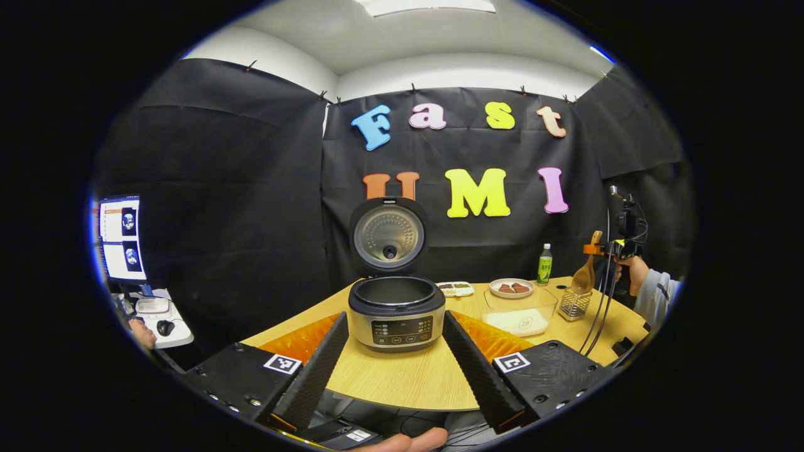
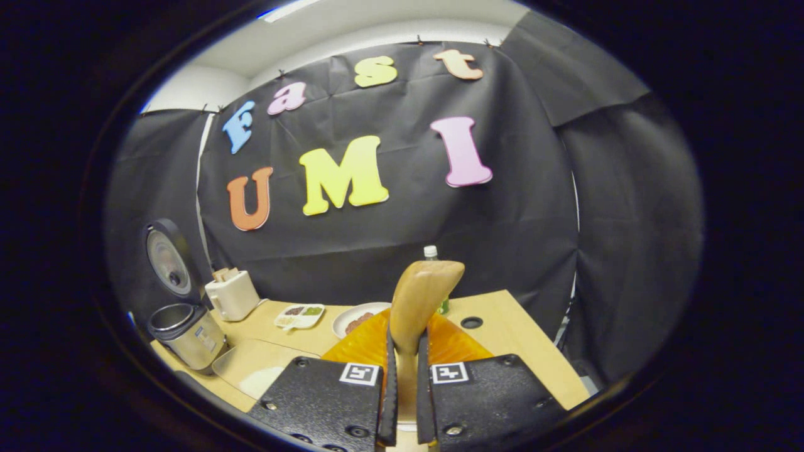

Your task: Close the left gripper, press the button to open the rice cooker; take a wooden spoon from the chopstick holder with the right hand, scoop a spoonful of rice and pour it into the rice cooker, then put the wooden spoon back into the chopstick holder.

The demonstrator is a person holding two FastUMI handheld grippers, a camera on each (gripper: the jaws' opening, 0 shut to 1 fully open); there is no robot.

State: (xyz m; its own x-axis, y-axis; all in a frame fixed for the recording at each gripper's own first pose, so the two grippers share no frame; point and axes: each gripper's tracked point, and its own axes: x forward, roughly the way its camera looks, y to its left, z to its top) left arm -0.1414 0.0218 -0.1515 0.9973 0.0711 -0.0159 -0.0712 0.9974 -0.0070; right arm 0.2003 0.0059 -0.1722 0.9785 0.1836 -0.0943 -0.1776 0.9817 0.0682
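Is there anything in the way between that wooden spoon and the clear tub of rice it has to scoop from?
Nothing visible. The right gripper grips the light wooden spoon above the wire chopstick holder; the clear plastic rice tub sits right beside it, uncovered.

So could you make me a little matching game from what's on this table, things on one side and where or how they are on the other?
Things:
1. rice cooker
2. wooden spoon
3. clear tub
4. green bottle

States:
A. standing at the back by the black cloth
B. lid up
C. clamped in the right gripper
D. holds something white

Pairs: 1-B, 2-C, 3-D, 4-A
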